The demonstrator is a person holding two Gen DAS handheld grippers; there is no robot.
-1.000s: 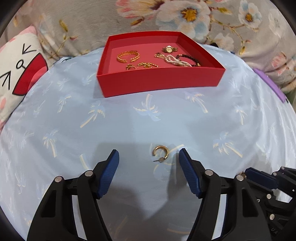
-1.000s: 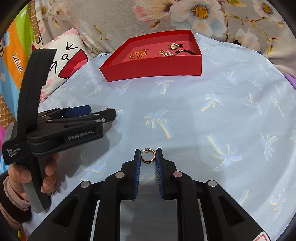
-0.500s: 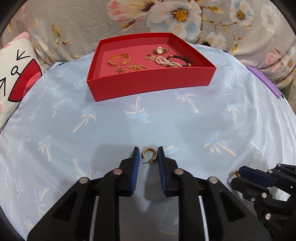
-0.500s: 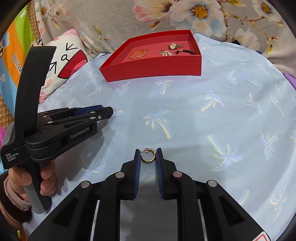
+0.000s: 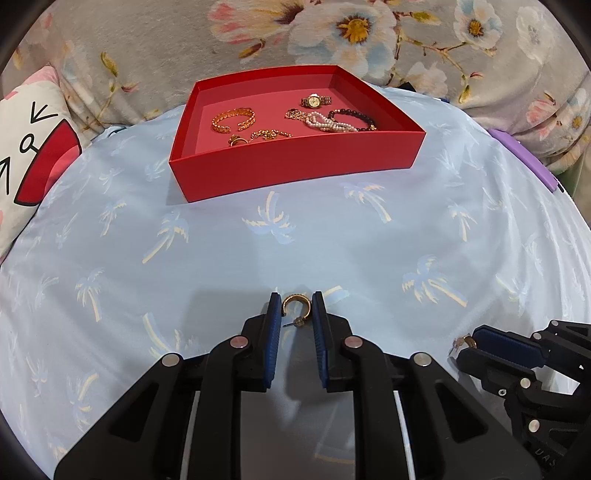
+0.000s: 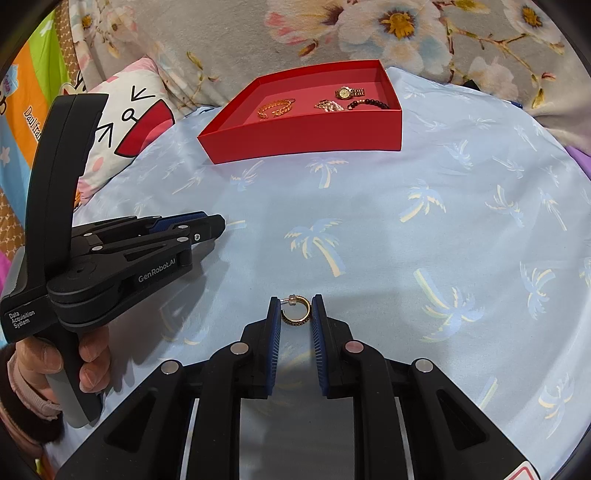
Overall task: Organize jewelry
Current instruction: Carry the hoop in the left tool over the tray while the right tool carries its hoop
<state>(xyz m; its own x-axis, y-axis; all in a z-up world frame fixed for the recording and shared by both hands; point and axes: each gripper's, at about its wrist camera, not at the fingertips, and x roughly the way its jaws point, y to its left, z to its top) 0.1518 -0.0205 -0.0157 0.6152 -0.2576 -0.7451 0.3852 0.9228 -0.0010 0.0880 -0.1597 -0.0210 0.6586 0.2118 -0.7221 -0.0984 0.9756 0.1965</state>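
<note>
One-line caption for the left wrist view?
Left gripper shut on a gold hoop earring, red tray of jewelry ahead on blue palm-print cloth.

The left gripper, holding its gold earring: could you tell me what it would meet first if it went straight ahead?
Probably the near wall of the red tray. Ahead of the left gripper and its gold hoop earring lies only bare blue cloth; depth and height are unclear, so it might pass over the wall.

A pale blue sheet [image 5: 295, 240] printed with palm trees covers the near ground. At the far side lies grey fabric [image 5: 369, 33] with large flowers. A white cartoon-face pillow [image 5: 33, 147] sits far left, and a purple edge [image 5: 524, 155] shows far right.
</note>
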